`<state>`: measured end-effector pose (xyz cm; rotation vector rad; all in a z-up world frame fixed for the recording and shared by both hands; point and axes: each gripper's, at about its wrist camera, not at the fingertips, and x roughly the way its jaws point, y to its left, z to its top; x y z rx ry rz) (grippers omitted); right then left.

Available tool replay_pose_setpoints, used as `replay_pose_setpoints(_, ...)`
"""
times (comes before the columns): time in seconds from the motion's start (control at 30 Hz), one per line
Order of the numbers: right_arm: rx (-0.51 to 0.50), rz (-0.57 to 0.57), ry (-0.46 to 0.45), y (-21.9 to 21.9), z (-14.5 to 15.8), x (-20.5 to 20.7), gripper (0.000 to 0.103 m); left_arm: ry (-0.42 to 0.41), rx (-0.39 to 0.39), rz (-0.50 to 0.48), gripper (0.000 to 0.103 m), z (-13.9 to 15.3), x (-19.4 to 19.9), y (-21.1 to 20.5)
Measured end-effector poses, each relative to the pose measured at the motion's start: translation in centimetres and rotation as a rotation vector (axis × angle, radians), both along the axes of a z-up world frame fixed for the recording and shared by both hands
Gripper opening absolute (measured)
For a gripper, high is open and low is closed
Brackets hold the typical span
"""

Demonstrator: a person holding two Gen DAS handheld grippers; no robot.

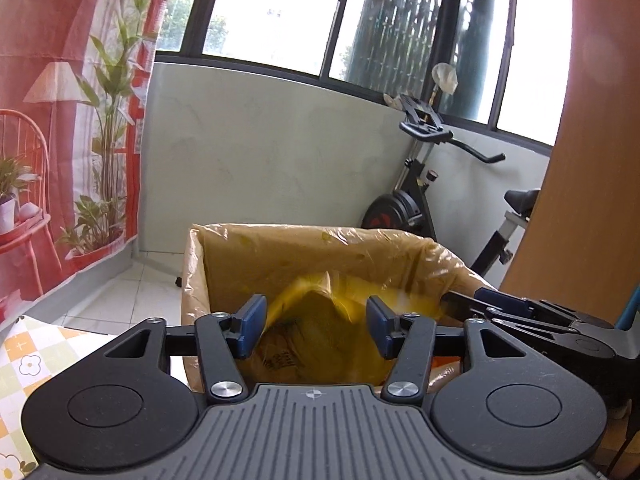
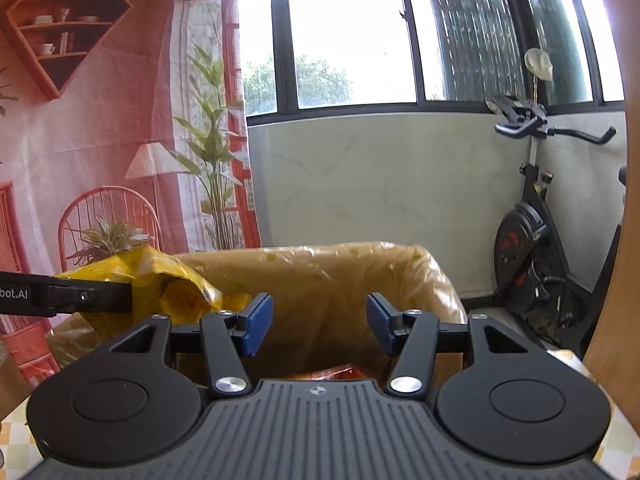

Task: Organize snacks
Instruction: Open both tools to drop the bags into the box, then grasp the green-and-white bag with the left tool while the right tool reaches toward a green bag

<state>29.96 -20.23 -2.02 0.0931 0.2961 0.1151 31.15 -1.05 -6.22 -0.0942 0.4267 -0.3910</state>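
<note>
- Left wrist view: the left gripper point(image 1: 316, 326) sits over a box point(image 1: 224, 256) lined with a plastic bag. A blurry yellow snack bag point(image 1: 316, 320) is between its blue fingers point(image 1: 252, 326); I cannot tell if they touch it. The right gripper point(image 1: 500, 304) pokes in from the right.
- Right wrist view: the right gripper point(image 2: 320, 326) has its fingers point(image 2: 258, 324) apart, holding nothing, over the box point(image 2: 360, 276). The yellow snack bag point(image 2: 160, 284) is on the left at the left gripper point(image 2: 80, 296).

Bright windows point(image 1: 272, 12), pale wall point(image 1: 260, 168), exercise bike point(image 2: 536, 232), printed backdrop point(image 2: 100, 120), tiled floor point(image 1: 132, 292)
</note>
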Motion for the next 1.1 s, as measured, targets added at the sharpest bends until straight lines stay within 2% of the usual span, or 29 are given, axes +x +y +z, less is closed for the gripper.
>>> replay_pose_setpoints(0.07,0.023,-0.007,0.015,-0.4,-0.4,-0.3,0.056,-0.003,0.008,-0.003,0.074,0.1,-0.2,0.1)
replay_pose_setpoints(0.4,0.108,-0.043,0.017,-2.0,0.1,-3.9,0.056,0.030,0.019,0.010,0.074,0.5,-1.4,1.5)
replay_pose_setpoints(0.63,0.158,-0.058,0.025,-2.6,0.3,-7.0,0.056,0.079,0.015,0.002,0.074,0.3,-4.0,3.4)
replay_pose_setpoints(0.9,0.146,-0.025,0.077,-1.3,-0.7,-10.4,0.056,0.184,-0.019,-0.025,0.074,-2.1,-7.3,5.6)
replay_pose_setpoints(1.1,0.158,0.015,0.175,-0.1,-3.1,-11.8,0.056,0.288,-0.051,-0.020,0.073,-5.3,-8.6,6.6)
